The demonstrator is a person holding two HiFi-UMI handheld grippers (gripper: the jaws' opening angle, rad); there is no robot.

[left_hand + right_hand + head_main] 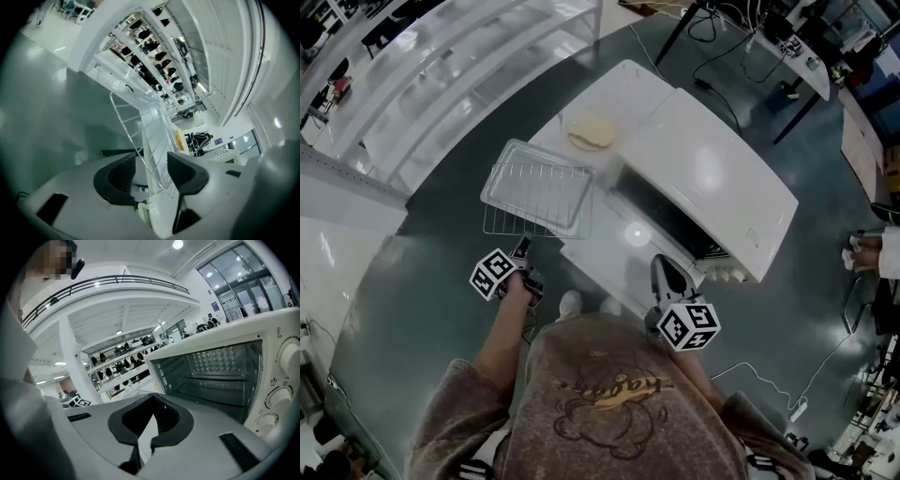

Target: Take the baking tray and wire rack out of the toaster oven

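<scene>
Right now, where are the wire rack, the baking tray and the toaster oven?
wire rack (534, 200), head view, on the middle of its grid.
baking tray (546, 153), head view, on its far rim.
toaster oven (712, 173), head view, on its white top.

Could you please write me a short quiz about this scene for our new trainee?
1. True or false: the wire rack lies on the baking tray.
2. What stands between the jaws of the left claw? A: the rack's edge. B: bread. C: nothing.
3. Fill in: inside, the toaster oven is ___.
Key: 1 true; 2 A; 3 empty.
</scene>
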